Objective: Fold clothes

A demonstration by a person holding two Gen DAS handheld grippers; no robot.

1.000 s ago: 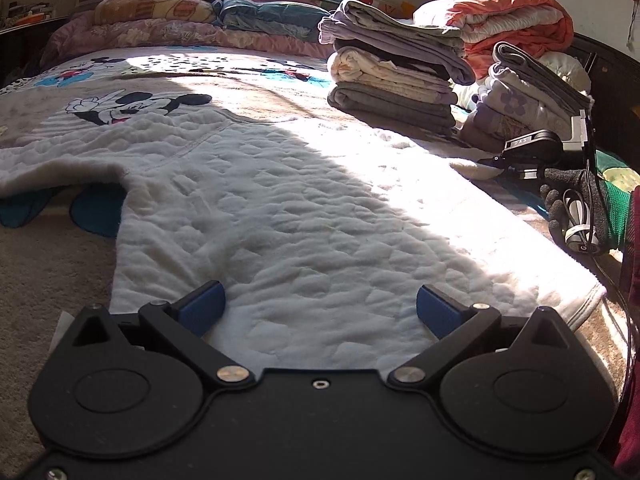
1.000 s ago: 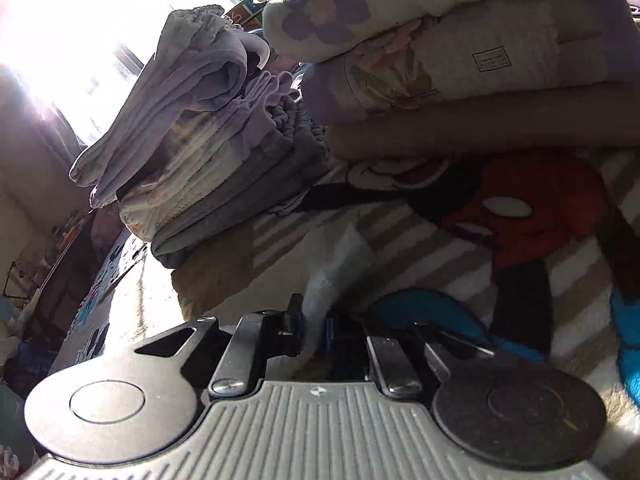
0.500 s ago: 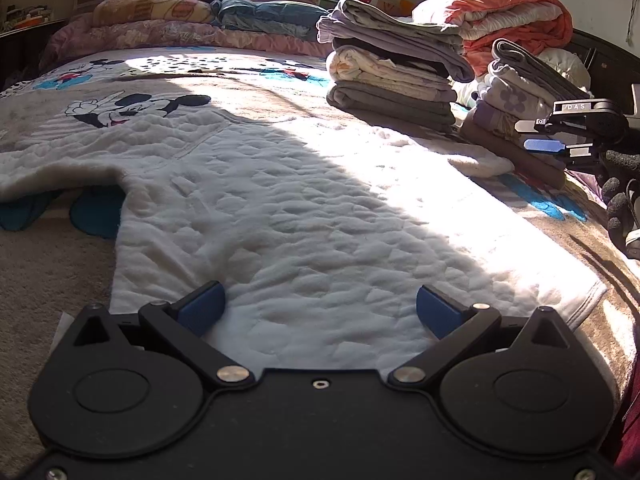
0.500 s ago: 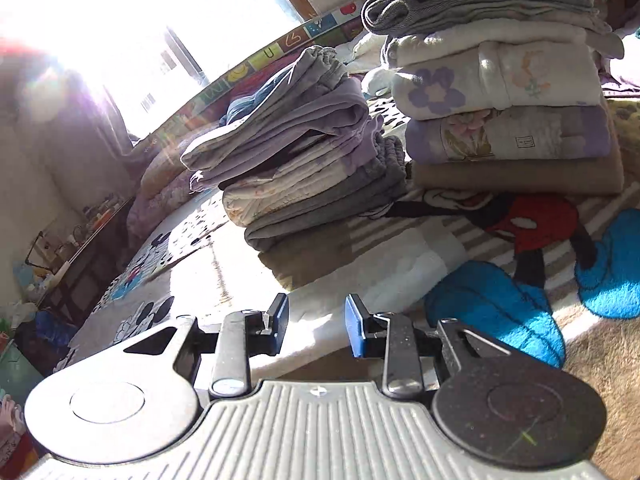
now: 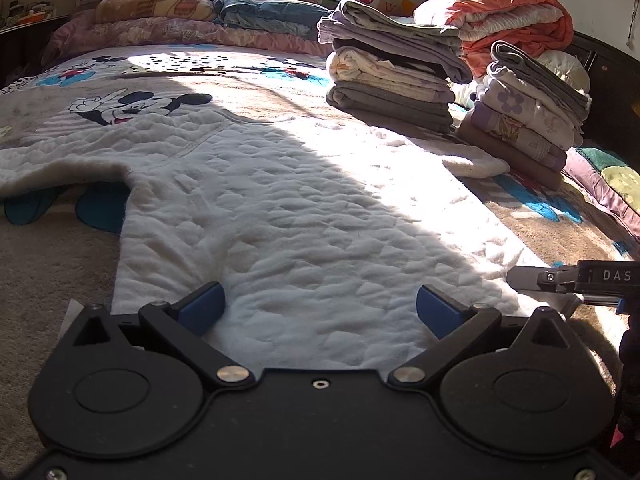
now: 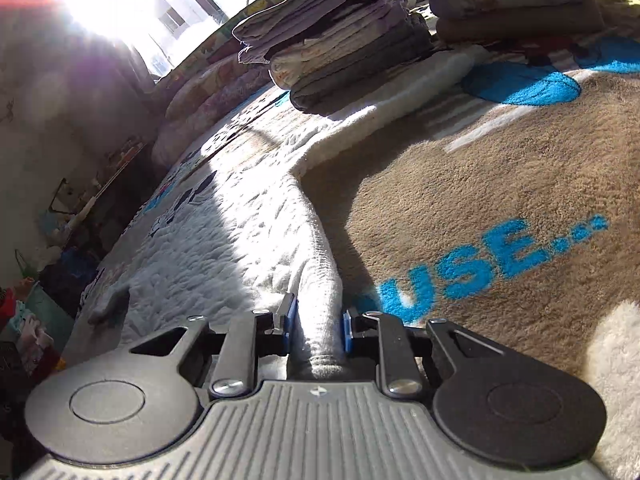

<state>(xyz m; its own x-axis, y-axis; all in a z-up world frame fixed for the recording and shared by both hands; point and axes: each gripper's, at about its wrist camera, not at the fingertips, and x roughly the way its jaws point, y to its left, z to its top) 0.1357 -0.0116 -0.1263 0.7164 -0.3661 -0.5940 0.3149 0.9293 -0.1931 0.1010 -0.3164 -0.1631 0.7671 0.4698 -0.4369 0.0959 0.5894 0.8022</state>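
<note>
**Two grippers at the hem of a white quilted garment**

One wide bed fills both views, covered by a tan plush blanket (image 5: 48, 264) with cartoon mice and blue lettering. Spread flat across it lies the white quilted garment (image 5: 288, 216), half in sunlight, half in shadow, its sleeves reaching out to either side. Beyond it, well apart from the hem, stand two stacks of folded clothes (image 5: 394, 84) — the nearer one grey, cream and lilac, the other (image 5: 528, 116) to its right with flower prints — and a rolled orange-and-white blanket (image 5: 508, 16) behind them.

The left gripper (image 5: 318, 306) sits low over the garment's near hem, its jaws spread wide, the blue pads resting at the cloth with nothing gripped between them. The right gripper (image 6: 318, 322) is at the hem's right corner — its jaws are drawn in close on a bunched ridge of the white fabric, which runs up between the blue pads (image 6: 289, 320).
</note>
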